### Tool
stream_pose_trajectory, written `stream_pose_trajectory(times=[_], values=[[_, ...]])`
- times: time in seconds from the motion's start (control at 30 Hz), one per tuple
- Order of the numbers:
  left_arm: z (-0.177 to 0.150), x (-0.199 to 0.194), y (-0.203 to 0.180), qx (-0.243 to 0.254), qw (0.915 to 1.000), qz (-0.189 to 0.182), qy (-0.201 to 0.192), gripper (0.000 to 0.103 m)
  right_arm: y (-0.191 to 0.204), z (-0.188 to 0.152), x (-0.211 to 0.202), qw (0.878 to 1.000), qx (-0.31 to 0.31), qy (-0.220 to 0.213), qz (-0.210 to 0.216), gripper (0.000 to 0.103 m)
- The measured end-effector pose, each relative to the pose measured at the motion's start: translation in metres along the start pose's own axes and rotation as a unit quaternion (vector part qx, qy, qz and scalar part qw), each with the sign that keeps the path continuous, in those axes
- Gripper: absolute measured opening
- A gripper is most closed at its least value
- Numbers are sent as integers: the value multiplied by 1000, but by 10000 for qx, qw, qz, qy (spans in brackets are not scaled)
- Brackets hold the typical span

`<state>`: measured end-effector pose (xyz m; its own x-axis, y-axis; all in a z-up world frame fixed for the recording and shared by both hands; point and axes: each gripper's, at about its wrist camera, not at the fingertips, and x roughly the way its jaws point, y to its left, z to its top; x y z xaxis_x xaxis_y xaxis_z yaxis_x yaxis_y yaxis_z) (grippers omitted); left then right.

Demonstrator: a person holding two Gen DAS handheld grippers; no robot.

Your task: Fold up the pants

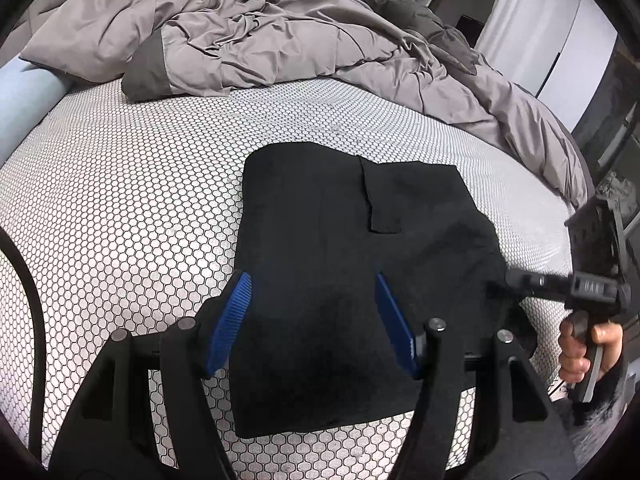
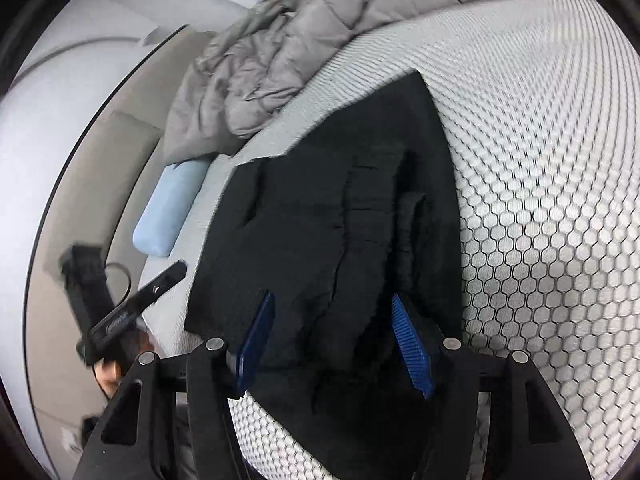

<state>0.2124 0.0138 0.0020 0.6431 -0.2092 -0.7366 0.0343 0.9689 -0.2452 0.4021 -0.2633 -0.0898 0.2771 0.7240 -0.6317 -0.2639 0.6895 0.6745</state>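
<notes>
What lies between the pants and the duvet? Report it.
Nothing: in the left wrist view a bare strip of honeycomb mattress separates the black pants from the grey duvet.

I am finding no readable text, label, brand, number or sign in either wrist view. Embossed marks on the other gripper's body (image 1: pixel 592 286) are showing, too blurred to read.

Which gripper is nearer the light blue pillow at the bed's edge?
Left. The left gripper sits just below the light blue pillow on that side of the black pants; the right gripper is across the pants.
</notes>
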Motion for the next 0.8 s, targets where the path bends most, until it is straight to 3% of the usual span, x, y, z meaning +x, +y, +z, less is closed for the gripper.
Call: stream_pose_trajectory(times=[0.03, 0.13, 0.17, 0.2, 0.3, 0.47, 0.53, 0.6, 0.63, 0.73, 0.77, 0.8], values=[[-1, 1, 0, 20, 10000, 15, 24, 61, -3, 2, -1, 9999, 66, -48, 73, 59], [-2, 4, -1, 55, 9999, 50, 76, 61, 1, 8, -3, 9997, -32, -195, 157, 42], [-3, 5, -1, 58, 9999, 71, 92, 61, 3, 9, -2, 9997, -127, -208, 23, 21], [-3, 5, 0, 53, 9999, 93, 102, 61, 9, 11, 4, 9993, -277, -193, -180, 13], [-4, 3, 6, -49, 9999, 125, 83, 61, 25, 8, -6, 9979, -546, -275, -224, 9], [-8, -4, 22, -118, 9997, 192, 57, 61, 53, -21, -58, 9936, -963, -554, 209, 9], [-12, -1, 29, -129, 9996, 236, 132, 61, 46, -31, -48, 9945, -956, -365, -218, 9], [-14, 5, 35, -158, 9991, 323, 241, 61, 31, -33, -26, 9884, -1010, -133, -1128, 14], [-15, 6, 37, -181, 9988, 351, 278, 61, 27, -30, -17, 9875, -1004, -37, -1217, 15], [-16, 8, 42, -278, 9983, 377, 351, 61, 17, -18, -25, 9959, -571, -122, -694, 30], [-16, 7, 41, -272, 9985, 343, 318, 61, 17, -17, -32, 9961, -570, -263, -624, 47], [-16, 6, 39, -221, 9989, 310, 286, 61, 18, -15, -41, 9957, -594, -465, -536, 54]])
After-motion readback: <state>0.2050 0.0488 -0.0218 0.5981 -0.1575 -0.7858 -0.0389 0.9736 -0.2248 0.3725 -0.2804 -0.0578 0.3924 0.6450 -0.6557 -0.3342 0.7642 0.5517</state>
